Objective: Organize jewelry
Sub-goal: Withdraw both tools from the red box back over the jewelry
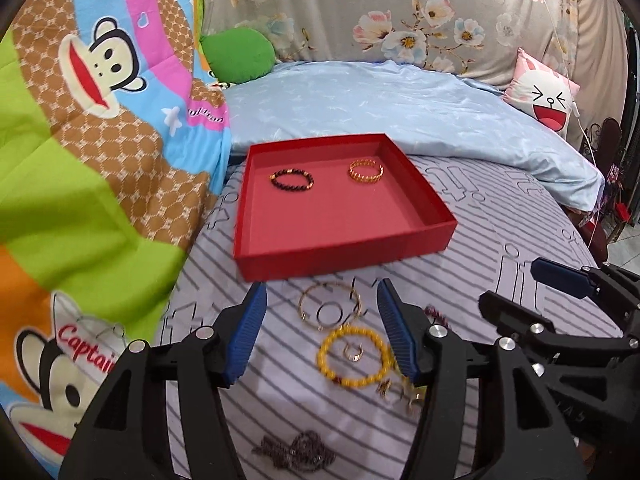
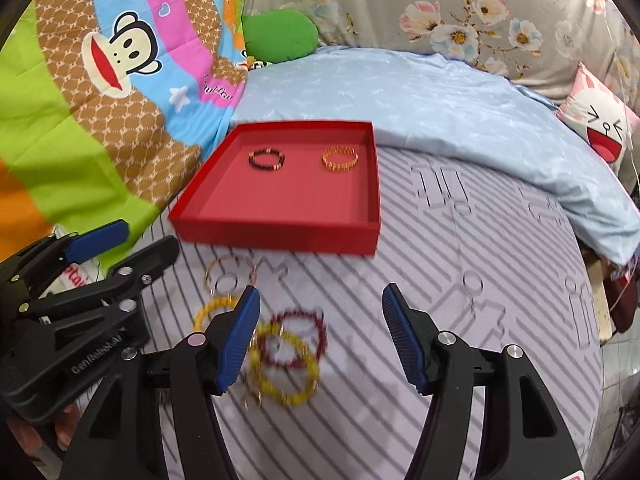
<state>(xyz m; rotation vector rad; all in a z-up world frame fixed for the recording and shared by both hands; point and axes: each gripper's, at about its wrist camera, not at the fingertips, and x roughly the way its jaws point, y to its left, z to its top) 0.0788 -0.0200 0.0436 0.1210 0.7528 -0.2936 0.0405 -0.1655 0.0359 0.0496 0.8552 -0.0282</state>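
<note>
A shallow red tray (image 1: pixel 340 246) (image 2: pixel 280 236) lies on the striped sheet. It holds a dark beaded bracelet (image 1: pixel 291 179) (image 2: pixel 267 159) and a gold chain bracelet (image 1: pixel 365 170) (image 2: pixel 339 158). Loose jewelry lies in front of it: thin gold hoops (image 1: pixel 330 306) (image 2: pixel 230 276), a yellow beaded bracelet (image 1: pixel 354 356) (image 2: pixel 286 364), a dark red beaded bracelet (image 2: pixel 298 338), small rings (image 1: pixel 354 351) and a dark chain (image 1: pixel 296 450). My left gripper (image 1: pixel 320 334) is open and empty above the yellow bracelet. My right gripper (image 2: pixel 320 338) is open and empty above the red and yellow bracelets.
A cartoon monkey quilt (image 1: pixel 80 140) rises on the left. A light blue blanket (image 1: pixel 400 100) lies behind the tray, with a green cushion (image 1: pixel 240 54), a floral pillow (image 1: pixel 400 8) and a pink rabbit pillow (image 1: pixel 544 94). The bed edge drops off at the right (image 2: pixel 596 320).
</note>
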